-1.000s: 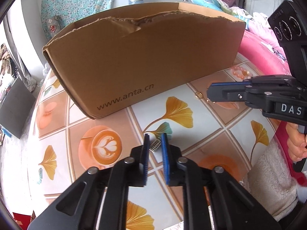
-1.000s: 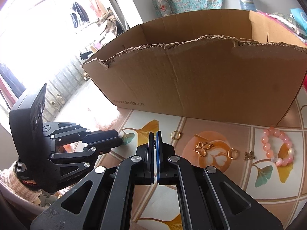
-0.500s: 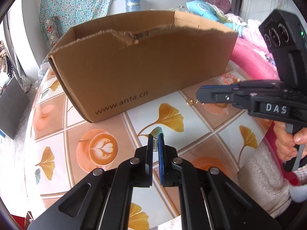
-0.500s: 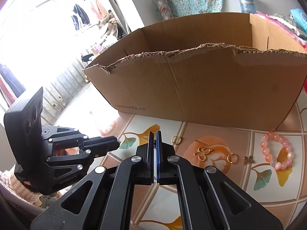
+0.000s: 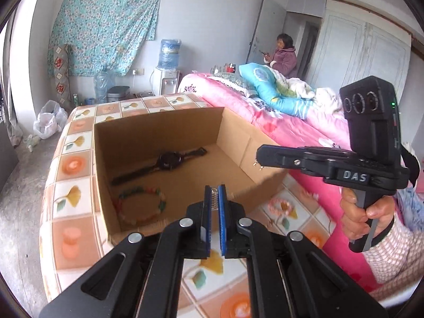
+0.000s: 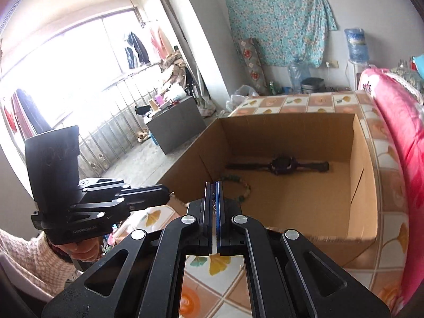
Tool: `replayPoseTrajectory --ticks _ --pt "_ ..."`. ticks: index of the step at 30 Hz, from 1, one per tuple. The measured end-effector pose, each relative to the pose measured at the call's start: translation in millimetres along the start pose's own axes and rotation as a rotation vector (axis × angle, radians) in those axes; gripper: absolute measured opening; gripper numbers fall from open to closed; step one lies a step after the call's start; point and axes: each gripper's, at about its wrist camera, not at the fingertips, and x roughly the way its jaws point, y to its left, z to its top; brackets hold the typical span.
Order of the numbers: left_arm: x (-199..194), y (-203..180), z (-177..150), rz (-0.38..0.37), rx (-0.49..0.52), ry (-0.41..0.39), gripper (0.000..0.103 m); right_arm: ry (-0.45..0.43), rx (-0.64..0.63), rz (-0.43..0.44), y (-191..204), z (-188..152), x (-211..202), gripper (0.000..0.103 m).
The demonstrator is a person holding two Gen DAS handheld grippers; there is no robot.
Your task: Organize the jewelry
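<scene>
Above an open cardboard box [image 5: 164, 129] on a ginkgo-patterned tablecloth [image 5: 76, 164], two handheld grippers hang side by side. Left gripper [image 5: 215, 198], at 6 o'clock in its own view, is pinching a small ridged silver clip [image 5: 214, 198] between its blue pads [image 5: 222, 212], with the clip upright just past the box's near wall. Right gripper [image 6: 214, 190] has its fingers pressed almost together on a thin dark chain-like piece [image 6: 213, 198], too small to name; seen from the left camera at 3 o'clock, a tiny gold piece [image 5: 256, 164] dangles from its tip [image 5: 261, 156] over the box's right side. Inside the box, a black wristwatch [image 5: 169, 160] lies flat toward the far wall, and a multicoloured bead bracelet [image 5: 141, 206] lies at 7 o'clock of it, near the left wall. Outside, a pink bead bracelet [image 5: 281, 206] rests on the tablecloth just beside the box's near right corner. Beyond, a pink quilted bed [image 5: 278, 122] runs along the table's right edge.
</scene>
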Motion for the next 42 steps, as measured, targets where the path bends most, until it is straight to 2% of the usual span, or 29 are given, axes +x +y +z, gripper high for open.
replayPoseTrajectory --ticks 5,10,14,21,29,34,38,42 --pt "62 28 39 0.007 -0.096 0.119 0.004 0.157 0.121 -0.024 -43 28 47 0.000" --pt "111 32 57 0.052 -0.105 0.206 0.004 0.256 0.179 -0.064 -69 33 83 0.003" --pt "134 34 61 0.067 -0.127 0.255 0.005 0.263 0.181 -0.091 -79 34 92 0.011" --pt "140 33 62 0.080 -0.131 0.260 0.005 0.218 0.159 -0.102 -77 37 79 0.012" --pt "126 30 65 0.090 -0.120 0.212 0.005 0.140 0.131 -0.107 -66 43 52 0.012" --pt "87 15 60 0.071 -0.068 0.106 0.005 0.059 0.092 -0.106 -49 39 18 0.012" --pt "41 7 37 0.024 -0.046 0.001 0.006 -0.010 0.045 -0.085 -30 17 -18 0.012" --pt "2 3 -6 -0.055 -0.050 -0.058 0.009 -0.045 0.014 -0.096 -14 -22 -47 0.012"
